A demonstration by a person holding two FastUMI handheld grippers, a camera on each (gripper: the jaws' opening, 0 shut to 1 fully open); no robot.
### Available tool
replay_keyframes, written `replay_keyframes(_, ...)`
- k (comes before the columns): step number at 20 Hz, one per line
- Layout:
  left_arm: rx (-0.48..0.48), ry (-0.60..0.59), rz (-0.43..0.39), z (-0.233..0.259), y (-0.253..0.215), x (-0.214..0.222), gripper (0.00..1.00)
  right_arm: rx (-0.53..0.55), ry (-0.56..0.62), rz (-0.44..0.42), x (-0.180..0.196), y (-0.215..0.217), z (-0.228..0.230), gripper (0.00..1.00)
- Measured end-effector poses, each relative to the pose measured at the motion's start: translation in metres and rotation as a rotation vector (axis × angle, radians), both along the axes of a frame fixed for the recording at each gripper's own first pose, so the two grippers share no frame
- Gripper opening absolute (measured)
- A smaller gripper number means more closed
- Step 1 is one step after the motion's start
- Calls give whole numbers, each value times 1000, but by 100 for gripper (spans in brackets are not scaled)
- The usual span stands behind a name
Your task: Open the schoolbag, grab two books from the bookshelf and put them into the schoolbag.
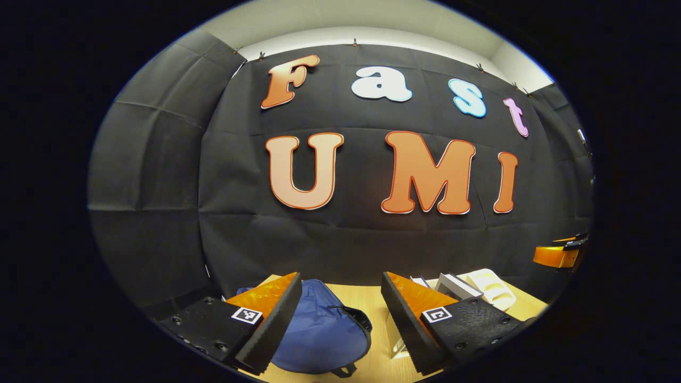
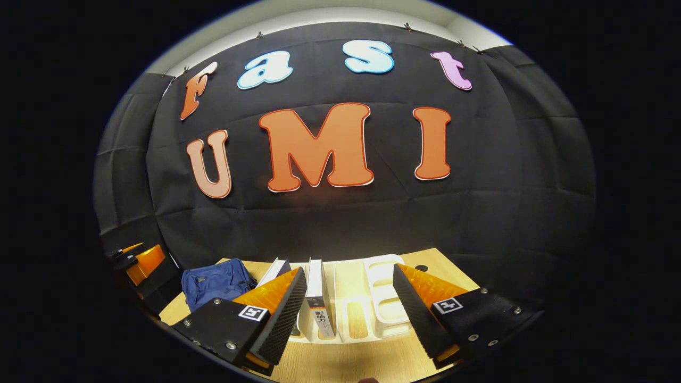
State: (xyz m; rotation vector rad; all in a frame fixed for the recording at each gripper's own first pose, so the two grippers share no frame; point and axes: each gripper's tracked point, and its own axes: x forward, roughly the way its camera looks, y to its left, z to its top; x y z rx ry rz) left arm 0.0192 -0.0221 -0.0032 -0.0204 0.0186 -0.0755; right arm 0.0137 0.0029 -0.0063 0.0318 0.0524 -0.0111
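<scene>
In the left gripper view, the left hand-held gripper (image 1: 336, 319) stands wide open at the bottom of the frame, its two orange-and-black fingers well apart and holding nothing. Between them, low and left of centre, lies the schoolbag (image 1: 319, 330): a soft blue fabric bag, rounded and slumped on the light wooden bench (image 1: 367, 298), with a dark zip line running along its upper right edge and a black strap loop at its lower end. It looks closed. Behind the right finger, at the lower right, the tops of the books (image 1: 452, 284) lean beside the white bookshelf (image 1: 489, 287). At the far right edge of the frame an orange and black part of the other gripper shows, too little of it to judge.

In the right gripper view, the right hand-held gripper (image 2: 348, 314) is likewise spread wide and empty at the bottom of the frame. Between its fingers sits the white slotted bookshelf (image 2: 385, 298) on the bench (image 2: 340, 361). A white-covered book (image 2: 318, 303) with a dark lower spine stands upright in it, just beside the left finger; a second book (image 2: 277, 270) leans at its left, partly hidden by that finger. The blue schoolbag (image 2: 213, 284) rests at the lower left, apart from the bookshelf
</scene>
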Motion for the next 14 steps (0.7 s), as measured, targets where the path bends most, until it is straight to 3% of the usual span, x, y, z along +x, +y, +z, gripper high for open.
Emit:
replay_keyframes(4, 22, 7, 26, -6, 6, 1, 93, 1, 5, 7, -1, 1, -1, 97)
replay_keyframes(11, 0, 14, -4, -12, 3, -2, 93, 8, 23, 12, -5, -3, -8, 97)
replay_keyframes(14, 52, 44, 9, -28, 7, 1, 93, 22, 32, 4, -9, -8, -12, 97)
